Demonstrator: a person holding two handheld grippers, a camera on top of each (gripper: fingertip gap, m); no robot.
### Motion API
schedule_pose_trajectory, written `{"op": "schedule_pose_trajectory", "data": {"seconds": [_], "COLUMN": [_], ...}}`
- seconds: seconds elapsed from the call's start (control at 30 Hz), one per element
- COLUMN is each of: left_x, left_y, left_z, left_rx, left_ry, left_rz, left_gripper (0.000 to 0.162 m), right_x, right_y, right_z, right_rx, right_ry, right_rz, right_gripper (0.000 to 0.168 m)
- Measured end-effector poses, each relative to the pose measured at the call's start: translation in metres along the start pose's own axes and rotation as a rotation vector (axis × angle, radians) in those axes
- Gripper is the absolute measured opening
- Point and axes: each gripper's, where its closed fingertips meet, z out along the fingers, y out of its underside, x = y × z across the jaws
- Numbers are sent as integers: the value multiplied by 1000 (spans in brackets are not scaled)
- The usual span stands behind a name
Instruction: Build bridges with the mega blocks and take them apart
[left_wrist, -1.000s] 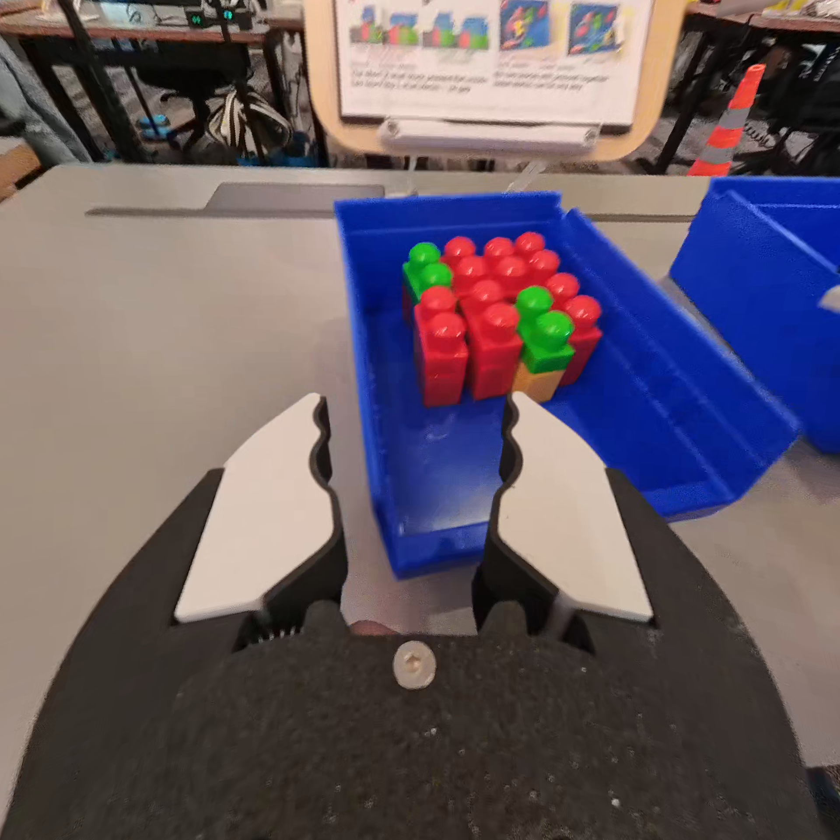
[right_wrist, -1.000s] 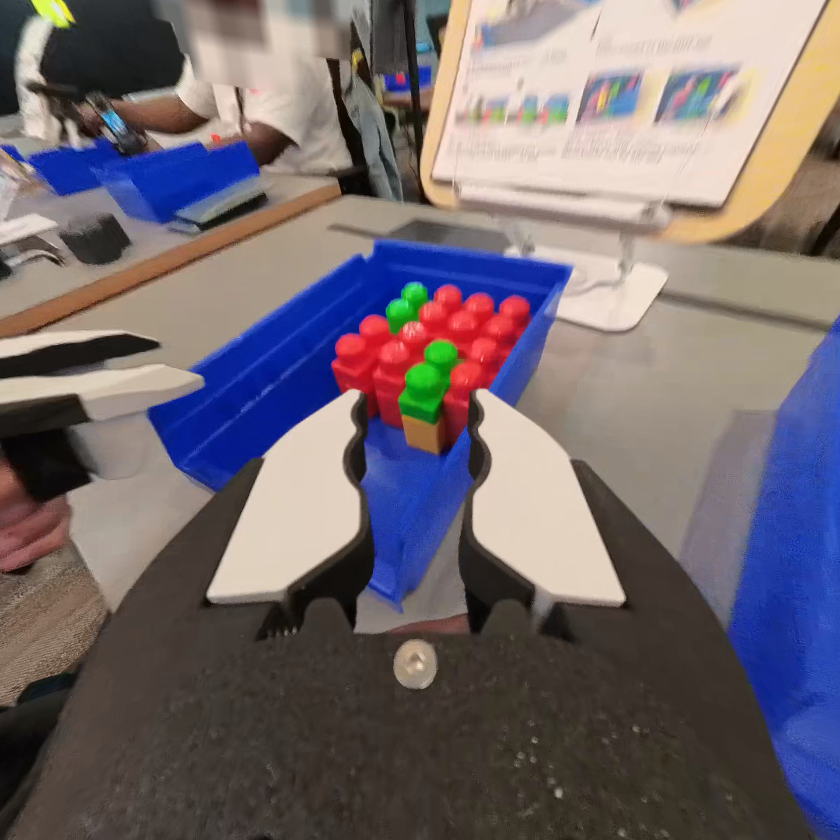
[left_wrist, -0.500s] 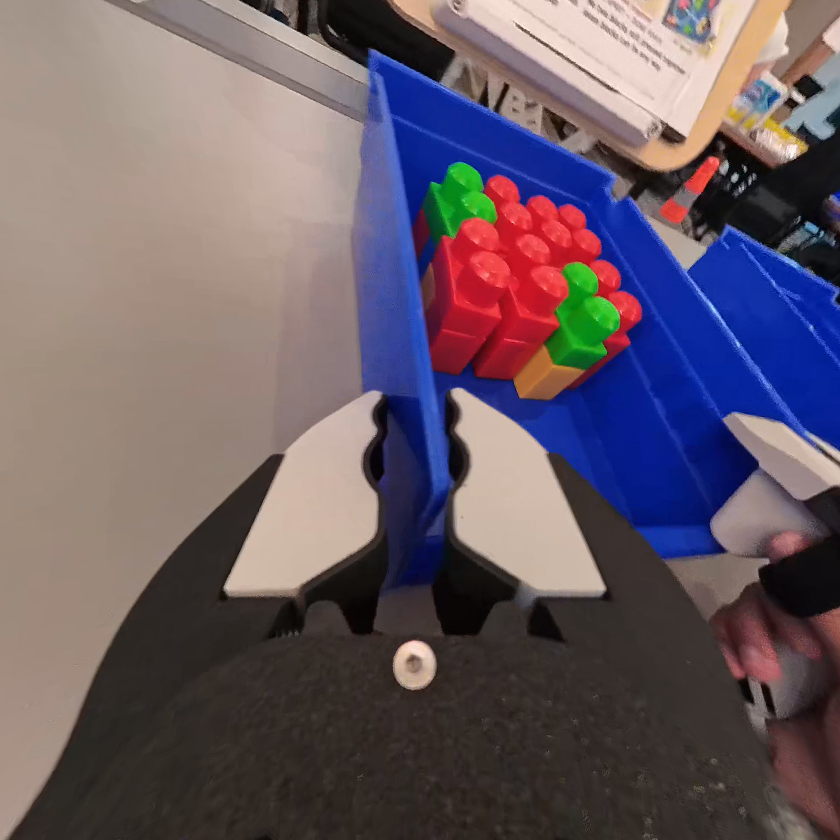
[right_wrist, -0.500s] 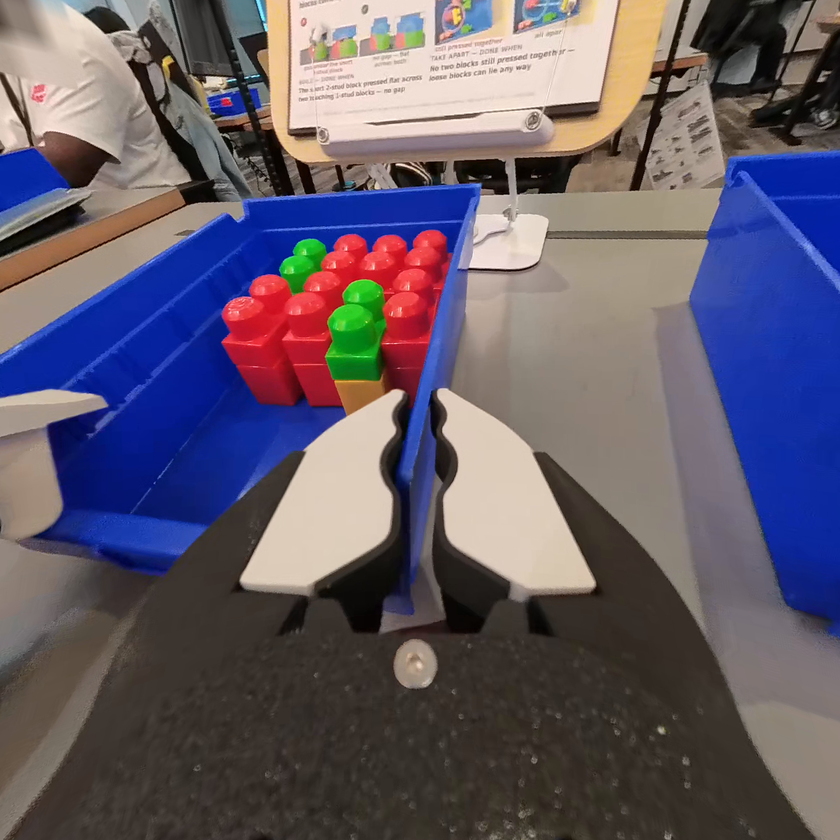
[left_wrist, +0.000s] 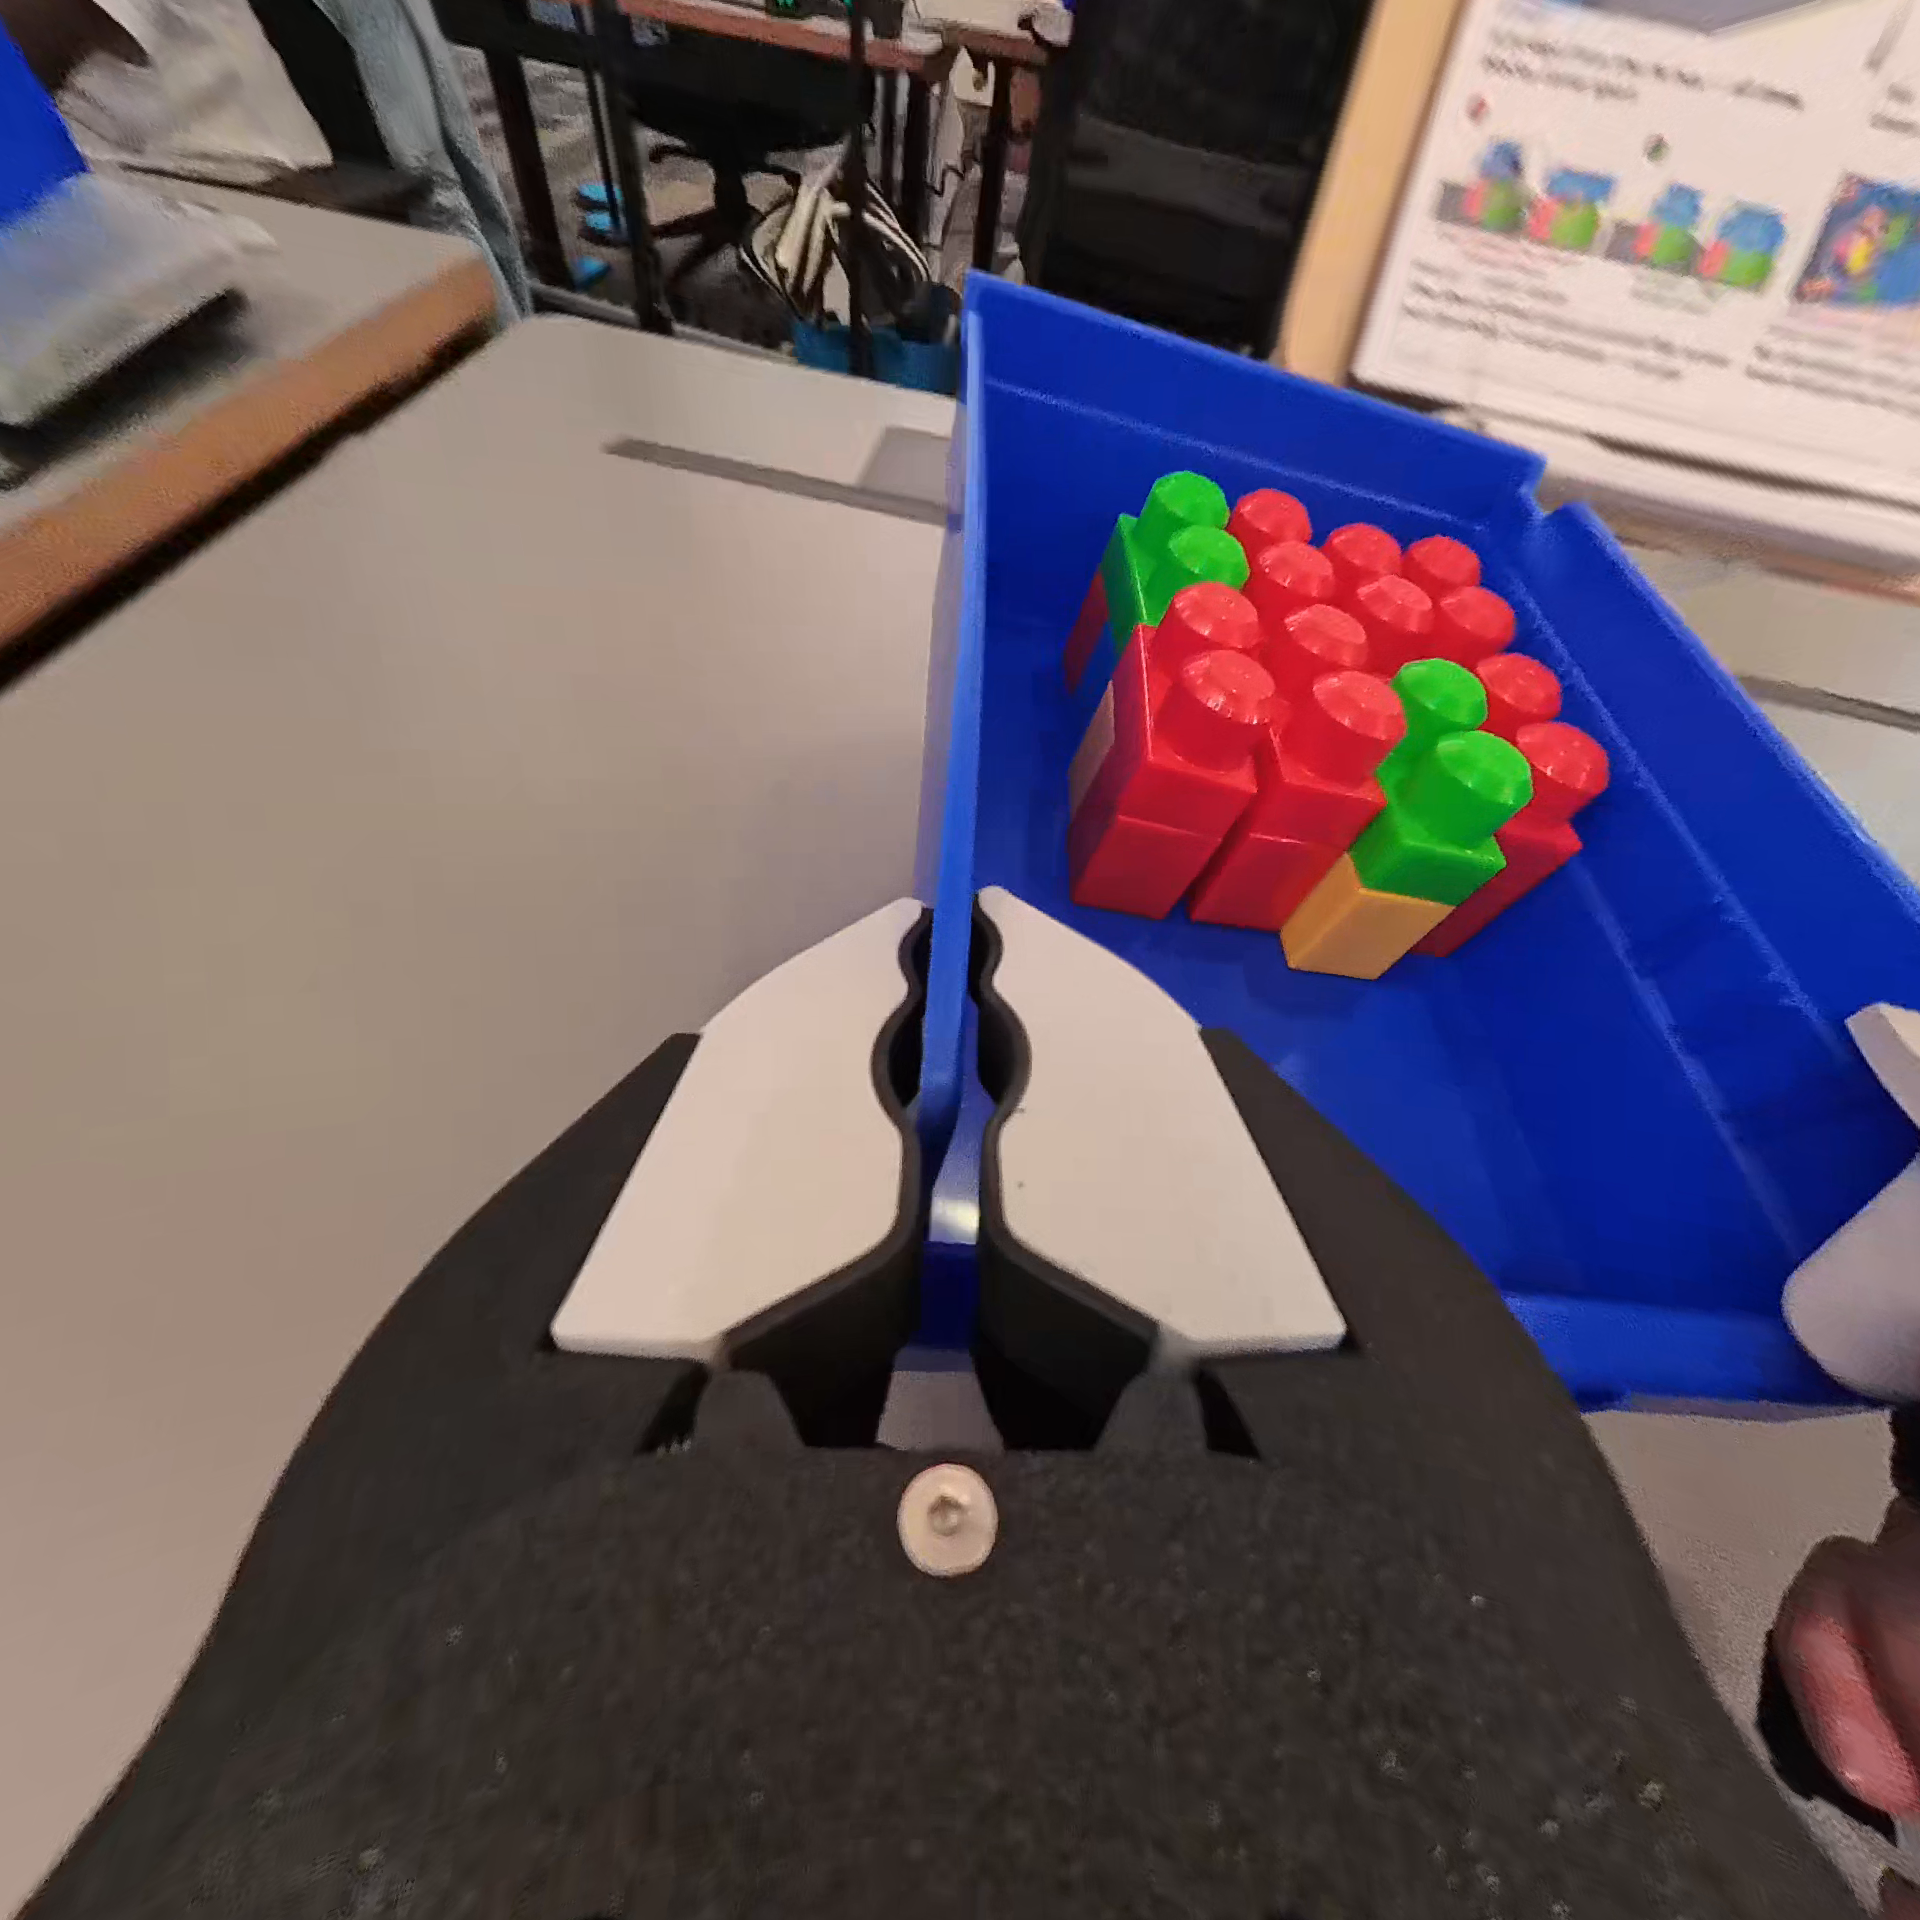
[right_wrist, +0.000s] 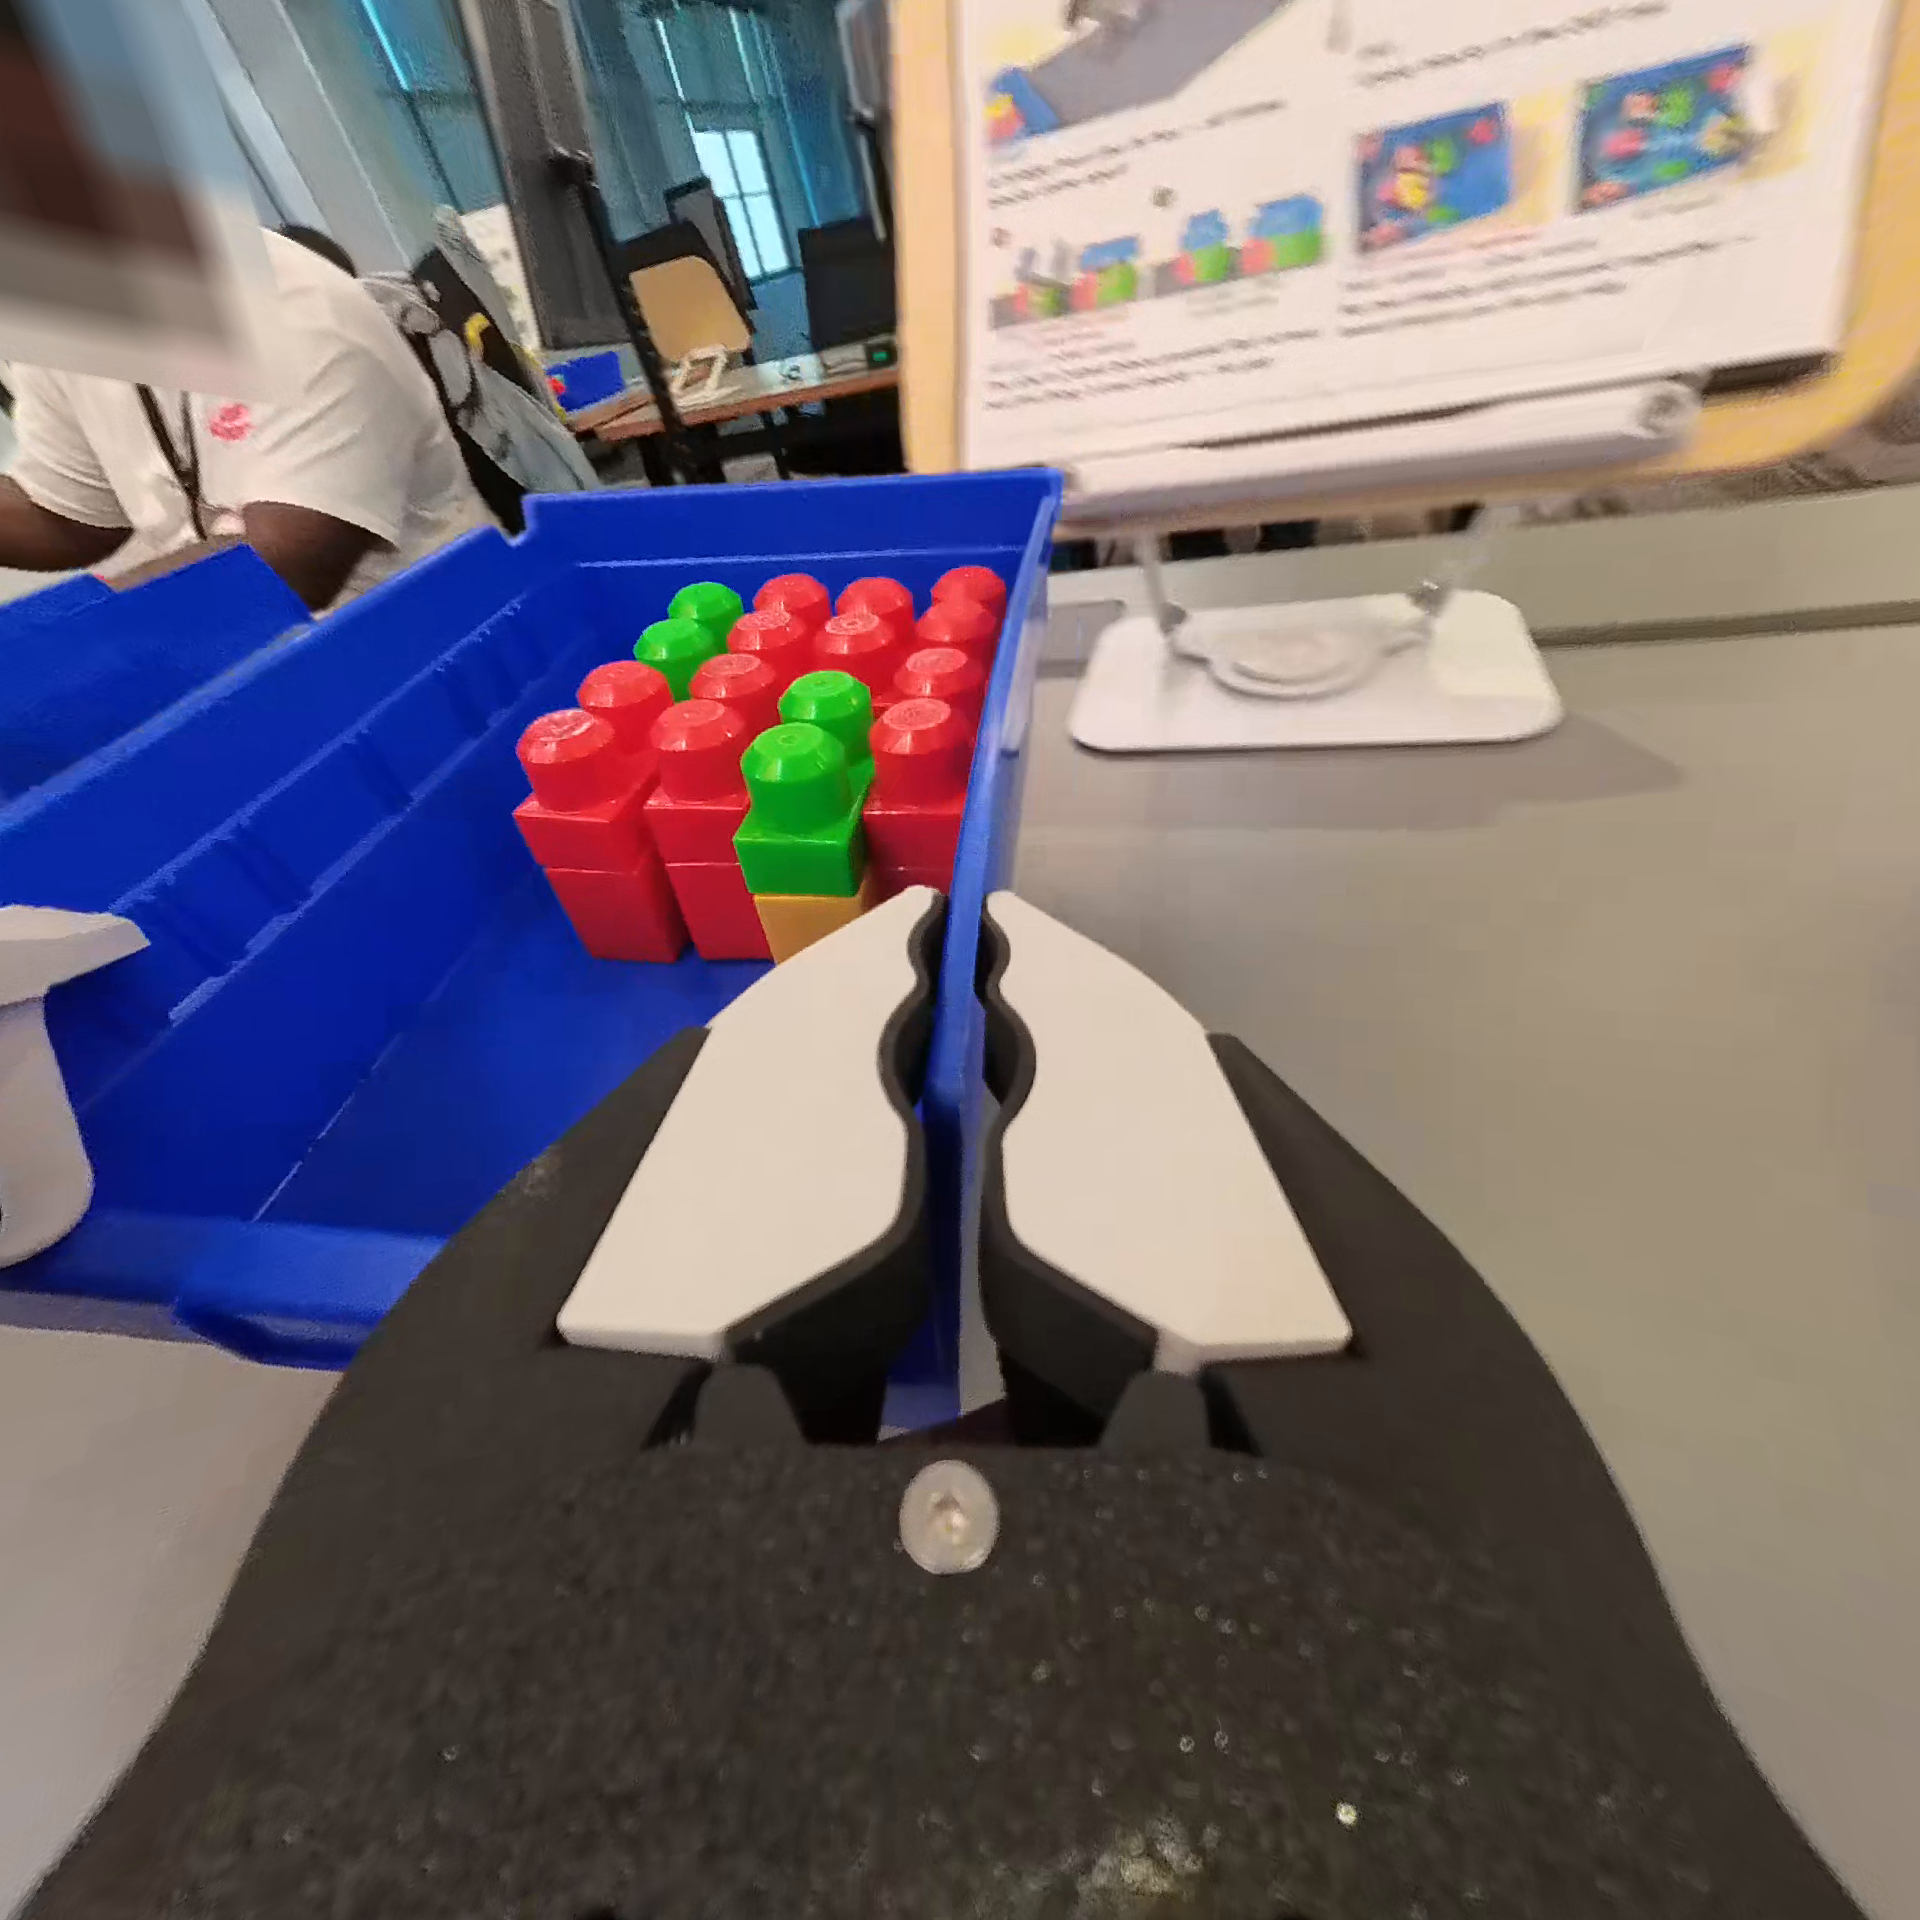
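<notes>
A blue bin (left_wrist: 1621, 1132) holds a tight cluster of stacked mega blocks (left_wrist: 1320, 707), mostly red, with two green ones and an orange one under the nearer green. My left gripper (left_wrist: 951, 925) is shut on the bin's left wall. My right gripper (right_wrist: 964, 909) is shut on the bin's right wall (right_wrist: 977, 831). The blocks (right_wrist: 769, 748) sit at the far end of the bin in the right wrist view. Each gripper's white tip shows at the edge of the other's view. The bin looks tilted in the left wrist view.
An instruction board on a white stand (right_wrist: 1320, 675) stands behind the bin. Another blue bin (right_wrist: 125, 644) lies far left. A person in a white shirt (right_wrist: 239, 436) sits at a neighbouring table. The grey table (left_wrist: 468, 779) stretches left of the bin. My right fingertips sit around 20 centimeters from my left ones.
Both grippers have closed fully on the bin's side walls; a second ago they were open in front of it. The views have swung and the bin now looks tilted, perhaps raised.
</notes>
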Motion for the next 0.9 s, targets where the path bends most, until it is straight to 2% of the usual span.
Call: {"op": "schedule_pose_trajectory", "data": {"seconds": [0.17, 0.33, 0.47, 0.57, 0.7, 0.73, 0.77, 0.8, 0.83, 0.9], "left_x": [-86, -143, -162, -167, -172, -179, -184, -184, -181, -164], "left_y": [-23, -16, 5, 13, 12, 11, 7, 4, 1, -2], "left_z": [20, 51, 75, 80, 76, 72, 64, 53, 40, 14], "left_rx": [24, -23, -77, -30, 1, 6, 18, 26, 29, 32], "left_ry": [-19, 0, 49, 74, 82, 40, 13, 23, 53, 132], "left_rz": [-10, -40, -58, -66, -78, -61, -54, -49, -41, -27], "left_gripper": [4, 3, 3, 4, 6, 20, 47, 60, 59, 60], "right_x": [-83, -129, -142, -143, -147, -150, -148, -143, -137, -113], "right_y": [2, 25, 47, 58, 59, 60, 61, 61, 57, 60], "right_z": [43, 75, 85, 85, 82, 76, 66, 53, 37, 3], "right_rx": [-7, -69, -124, -127, -127, -150, -185, -230, -250, -334], "right_ry": [-30, -33, -39, -32, -174, -246, -316, -381, -468, -630], "right_rz": [-35, -46, -8, 8, -40, -73, -114, -151, -175, -291], "right_gripper": [4, 6, 10, 11, 21, 27, 42, 46, 46, 57]}}
